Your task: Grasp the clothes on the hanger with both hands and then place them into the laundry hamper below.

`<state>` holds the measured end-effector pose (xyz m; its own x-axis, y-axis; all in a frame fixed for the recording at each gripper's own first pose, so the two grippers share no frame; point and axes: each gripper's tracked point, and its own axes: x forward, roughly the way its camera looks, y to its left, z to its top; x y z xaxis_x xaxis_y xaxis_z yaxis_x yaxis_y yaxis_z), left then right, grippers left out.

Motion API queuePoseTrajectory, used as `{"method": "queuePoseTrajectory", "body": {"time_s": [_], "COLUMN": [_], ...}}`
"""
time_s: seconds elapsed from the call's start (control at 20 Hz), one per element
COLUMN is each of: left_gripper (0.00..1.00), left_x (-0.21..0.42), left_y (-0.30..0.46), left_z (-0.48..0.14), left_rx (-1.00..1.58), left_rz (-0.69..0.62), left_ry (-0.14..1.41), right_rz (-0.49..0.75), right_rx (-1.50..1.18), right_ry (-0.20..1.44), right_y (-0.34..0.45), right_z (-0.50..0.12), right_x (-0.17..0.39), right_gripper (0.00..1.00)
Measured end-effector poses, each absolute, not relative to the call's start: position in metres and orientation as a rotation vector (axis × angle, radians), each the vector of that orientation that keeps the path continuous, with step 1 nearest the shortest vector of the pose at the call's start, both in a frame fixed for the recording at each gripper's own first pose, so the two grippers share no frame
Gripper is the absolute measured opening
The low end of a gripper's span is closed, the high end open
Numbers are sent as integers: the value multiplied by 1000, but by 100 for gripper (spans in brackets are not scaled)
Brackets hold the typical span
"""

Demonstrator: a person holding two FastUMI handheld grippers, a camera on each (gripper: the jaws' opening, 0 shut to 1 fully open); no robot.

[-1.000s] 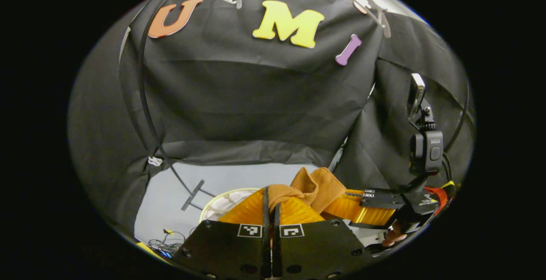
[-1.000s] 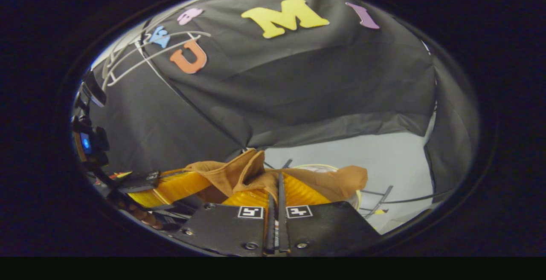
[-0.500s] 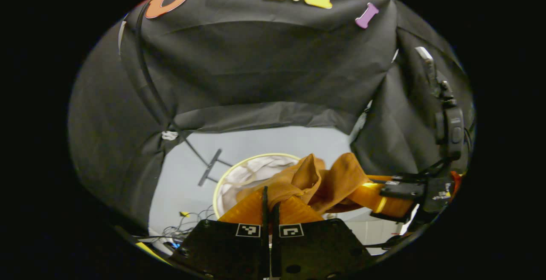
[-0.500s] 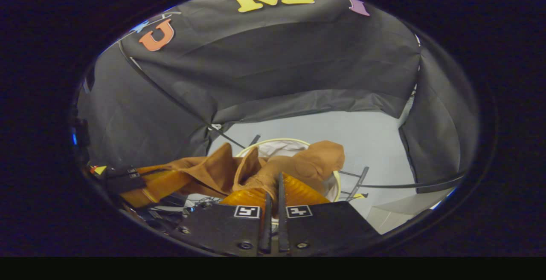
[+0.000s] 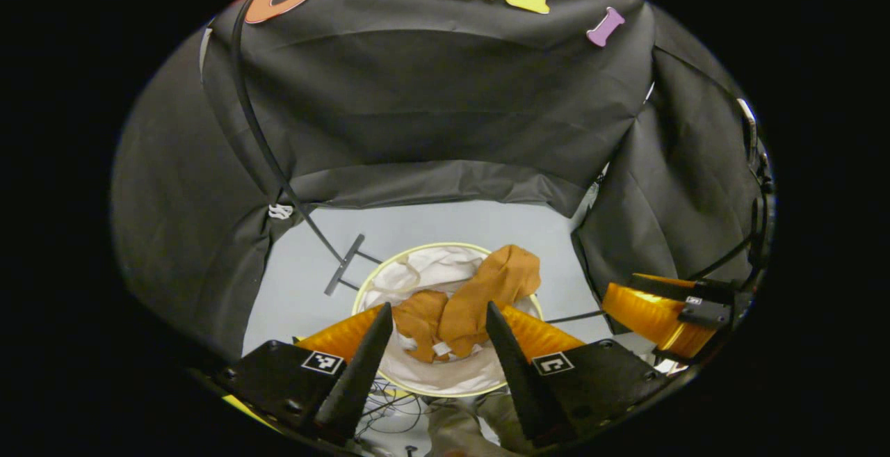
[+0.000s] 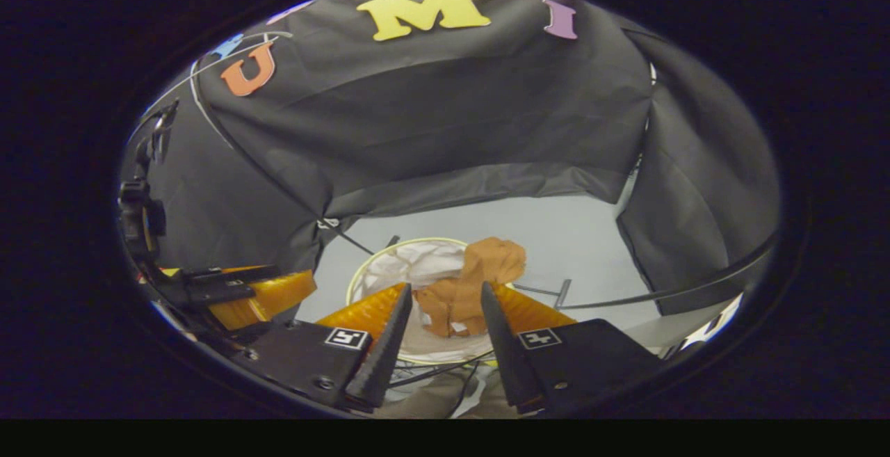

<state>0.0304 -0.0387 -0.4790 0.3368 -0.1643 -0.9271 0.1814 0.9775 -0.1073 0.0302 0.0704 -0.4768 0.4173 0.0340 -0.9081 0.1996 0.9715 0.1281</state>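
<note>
The brown garment (image 5: 480,297) is seen lying crumpled inside the laundry hamper (image 5: 379,279), on top of the white lining or laundry (image 5: 431,269) already there, with its upper fold draped toward the rim at about two o'clock; in the right gripper view the same garment (image 6: 480,283) is seen heaped against the far side of the hamper (image 6: 361,276), its top lobe raised at or just over the rim. The round, pale-rimmed hamper is stood on a grey floor (image 5: 445,224), with a dark stand foot (image 5: 344,273) beside it at ten o'clock and loose cables near its six o'clock edge. The left hand-held gripper (image 5: 434,325) is held above the hamper with its fingers spread wide and nothing between them; the right hand-held gripper (image 6: 438,311) is likewise spread wide and empty, hung over the same opening. The placing is judged to be essentially done. The remaining risk is judged to lie at the rim: if the raised fold is resting on the edge rather than inside, it could be dragged out by its own weight, or be snagged by a finger during withdrawal. The light hamper could also be tipped if it were knocked.
</note>
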Motion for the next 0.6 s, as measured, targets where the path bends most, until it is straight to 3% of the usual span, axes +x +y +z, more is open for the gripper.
{"method": "queuePoseTrajectory", "body": {"time_s": [0.1, 0.25, 0.6], "left_gripper": [86, 95, 95], "left_x": [21, 23, 9], "left_y": [-33, -25, -11], "left_z": [-473, -459, -382], "left_rx": [17, 40, 70], "left_rz": [-222, -192, -114], "left_ry": [1208, 1167, 1007], "right_rz": [-135, -160, -115], "right_rx": [212, 175, 130], "right_ry": [1121, 1086, 908], "right_y": [59, 44, 24], "right_z": [-466, -447, -365], "right_x": [23, 7, 3], "right_gripper": [76, 77, 80]}}
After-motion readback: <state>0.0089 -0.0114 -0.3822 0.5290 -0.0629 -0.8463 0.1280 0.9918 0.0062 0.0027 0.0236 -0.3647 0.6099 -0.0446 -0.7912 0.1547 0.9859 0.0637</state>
